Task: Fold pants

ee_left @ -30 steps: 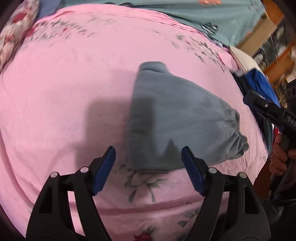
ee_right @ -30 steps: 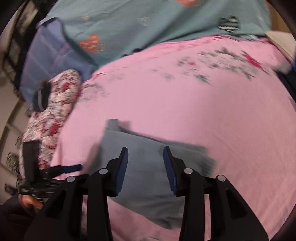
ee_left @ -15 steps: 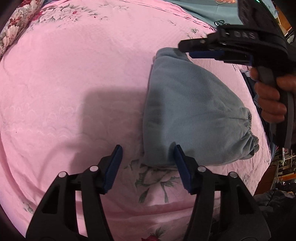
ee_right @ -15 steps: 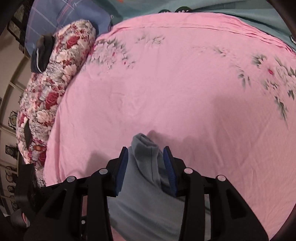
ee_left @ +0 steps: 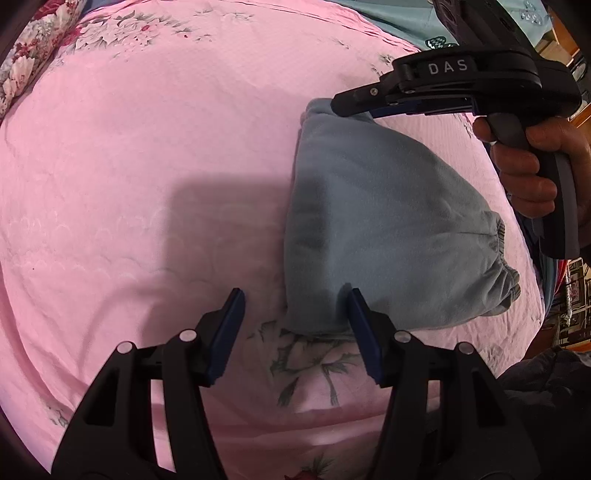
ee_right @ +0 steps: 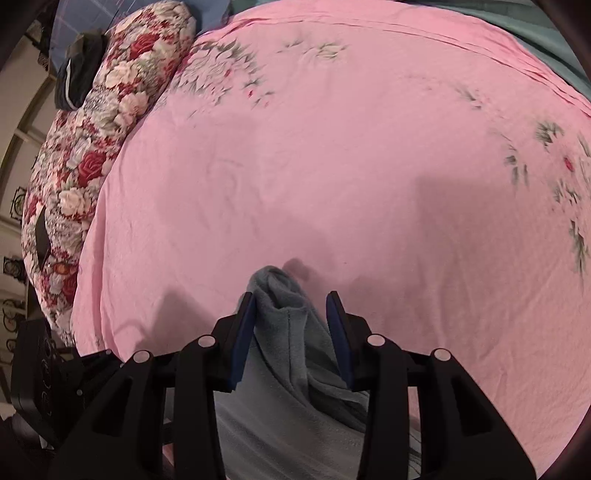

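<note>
Grey-blue fleece pants (ee_left: 388,221) lie folded into a thick wedge on the pink sheet (ee_left: 147,166), elastic waistband to the right. My left gripper (ee_left: 294,295) points down at their near left corner. Its jaws are open, one pad on the fabric edge and the other over bare sheet. My right gripper (ee_right: 291,295) straddles the far corner of the pants (ee_right: 288,406). Its jaws are closing with the bunched corner between them; one pad touches the cloth and the other stands a little off. In the left wrist view a hand (ee_left: 528,166) holds the right gripper (ee_left: 340,105) above that corner.
A red and white floral pillow (ee_right: 92,129) lines the bed's left side with a dark item (ee_right: 77,70) on it. A teal blanket (ee_left: 406,22) lies along the far edge. Dark clothing (ee_left: 546,387) sits at the bed's right edge.
The right gripper swung across from the pants' middle to their far corner, sank onto it and narrowed its jaws. The left jaws narrowed around the near corner.
</note>
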The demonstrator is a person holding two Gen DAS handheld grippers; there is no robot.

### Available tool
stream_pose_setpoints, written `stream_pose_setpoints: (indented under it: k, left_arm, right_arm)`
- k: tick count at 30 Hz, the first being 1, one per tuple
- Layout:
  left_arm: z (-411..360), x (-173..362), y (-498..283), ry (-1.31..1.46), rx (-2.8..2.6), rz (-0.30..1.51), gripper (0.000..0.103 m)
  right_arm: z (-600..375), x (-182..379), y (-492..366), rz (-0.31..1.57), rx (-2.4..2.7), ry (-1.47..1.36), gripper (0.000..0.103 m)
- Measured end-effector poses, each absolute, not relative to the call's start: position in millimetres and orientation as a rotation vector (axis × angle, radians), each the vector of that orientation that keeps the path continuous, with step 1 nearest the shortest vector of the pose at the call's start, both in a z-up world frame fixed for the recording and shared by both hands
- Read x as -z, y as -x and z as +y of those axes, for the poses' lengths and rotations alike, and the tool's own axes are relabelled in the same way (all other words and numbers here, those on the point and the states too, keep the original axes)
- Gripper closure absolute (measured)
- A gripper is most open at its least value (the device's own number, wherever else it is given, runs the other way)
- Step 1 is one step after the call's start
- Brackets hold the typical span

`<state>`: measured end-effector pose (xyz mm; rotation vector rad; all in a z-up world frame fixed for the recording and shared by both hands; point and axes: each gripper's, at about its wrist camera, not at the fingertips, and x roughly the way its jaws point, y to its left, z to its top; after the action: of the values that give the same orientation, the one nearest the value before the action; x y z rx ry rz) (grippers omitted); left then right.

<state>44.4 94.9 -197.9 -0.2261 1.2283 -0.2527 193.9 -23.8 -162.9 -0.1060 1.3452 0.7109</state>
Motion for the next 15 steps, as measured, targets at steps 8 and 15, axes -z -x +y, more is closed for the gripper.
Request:
stream_pose_setpoints:
  k: [8, 15]
  left_arm:
    - [73.2, 201.1, -39.9, 0.098, 0.223, 1.219, 0.047]
    - [77.8, 183.5, -31.2, 0.097, 0.191, 1.195, 0.049]
  right_arm:
    - [-39.3, 173.8, -225.6, 1.337, -0.696, -0.016, 0.092]
    - [-68.2, 140.7, -218.3, 1.272, -0.743, -0.152, 0.085]
